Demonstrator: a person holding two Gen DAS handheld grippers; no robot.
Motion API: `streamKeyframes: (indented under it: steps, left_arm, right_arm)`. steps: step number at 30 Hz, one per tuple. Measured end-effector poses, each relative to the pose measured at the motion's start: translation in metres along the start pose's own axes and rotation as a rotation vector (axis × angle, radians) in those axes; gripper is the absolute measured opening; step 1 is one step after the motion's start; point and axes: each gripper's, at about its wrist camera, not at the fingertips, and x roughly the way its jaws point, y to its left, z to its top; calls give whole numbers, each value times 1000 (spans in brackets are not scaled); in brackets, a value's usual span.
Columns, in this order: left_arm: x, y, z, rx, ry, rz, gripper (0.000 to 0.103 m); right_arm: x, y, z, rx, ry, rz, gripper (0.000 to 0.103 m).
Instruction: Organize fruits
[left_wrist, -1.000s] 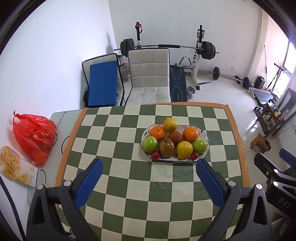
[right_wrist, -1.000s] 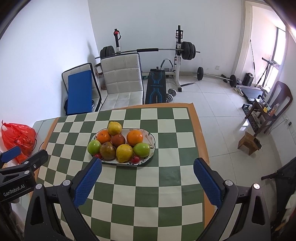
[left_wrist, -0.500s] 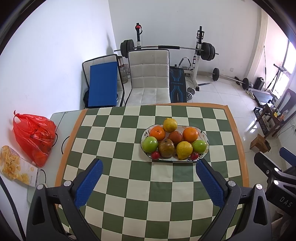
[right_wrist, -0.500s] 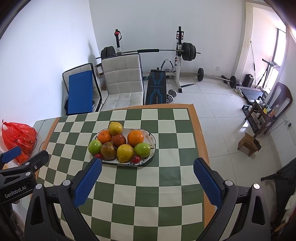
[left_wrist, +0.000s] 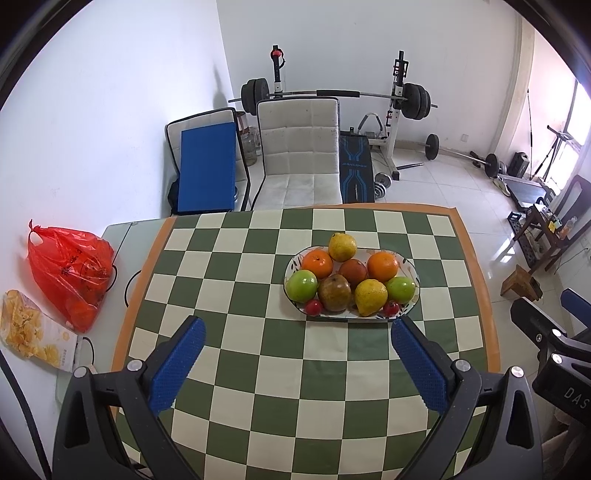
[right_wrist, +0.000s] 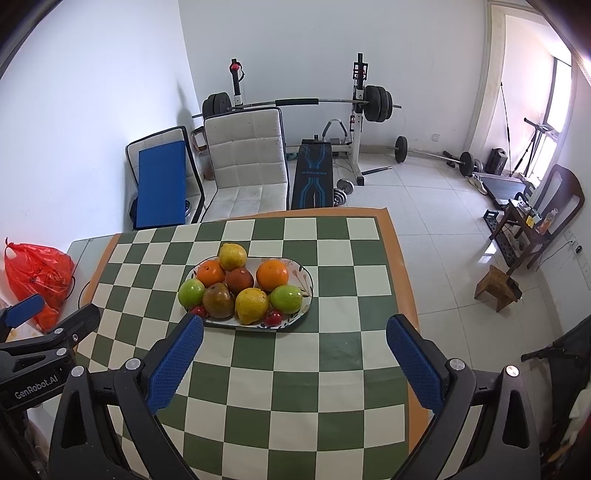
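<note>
Fruit piled on the plate (left_wrist: 413, 266); left gripper (left_wrist: 297, 334) and right gripper (right_wrist: 294, 332) hover nearside of it, fingers spread, seemingly clear of everything.

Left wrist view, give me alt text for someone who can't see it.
An oval plate of fruit, with oranges, green apples, yellow pears and small red fruits, sits on a green and white checkered tablecloth. The left gripper hangs open and empty in the foreground. A red plastic bag lies at left, with a white chair and weight bench behind.
</note>
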Motion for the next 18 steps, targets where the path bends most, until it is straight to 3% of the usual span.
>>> streamKeyframes:
  steps: [18]
  left_arm:
    - [-7, 2, 1, 8, -14, -10, 103]
  right_arm:
    - [-5, 0, 4, -1, -2, 4, 101]
